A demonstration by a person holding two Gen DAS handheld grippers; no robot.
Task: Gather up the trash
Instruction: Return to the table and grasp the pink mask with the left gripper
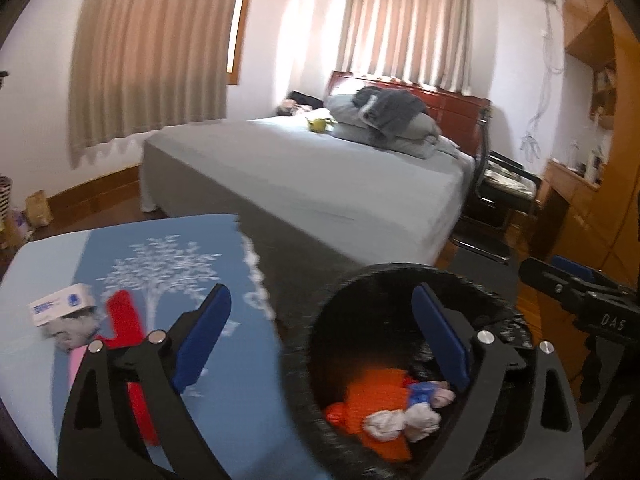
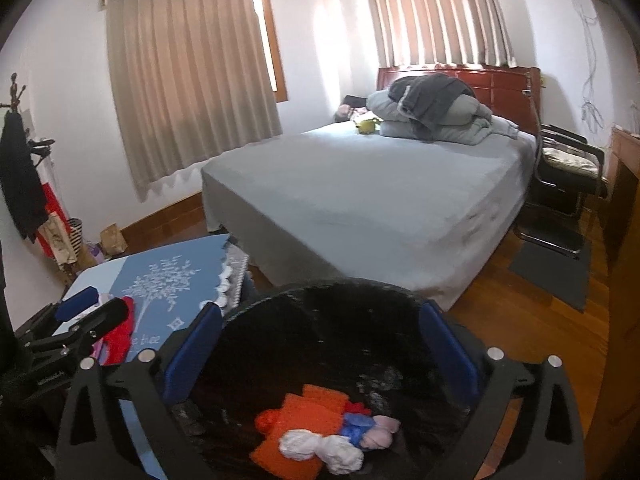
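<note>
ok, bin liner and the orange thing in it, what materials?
Bin liner: looks like thin black plastic film, glossy, wrinkled at the rim. Orange thing: probably a soft plastic bag, knotted at one corner; blur leaves it open.

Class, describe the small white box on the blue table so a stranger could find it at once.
Start at the blue table with the white tree print, beside the black bin. At its left edge lies the white box with blue print, resting on crumpled grey paper. The only boxy item; the red piece beside it is flat.
</note>
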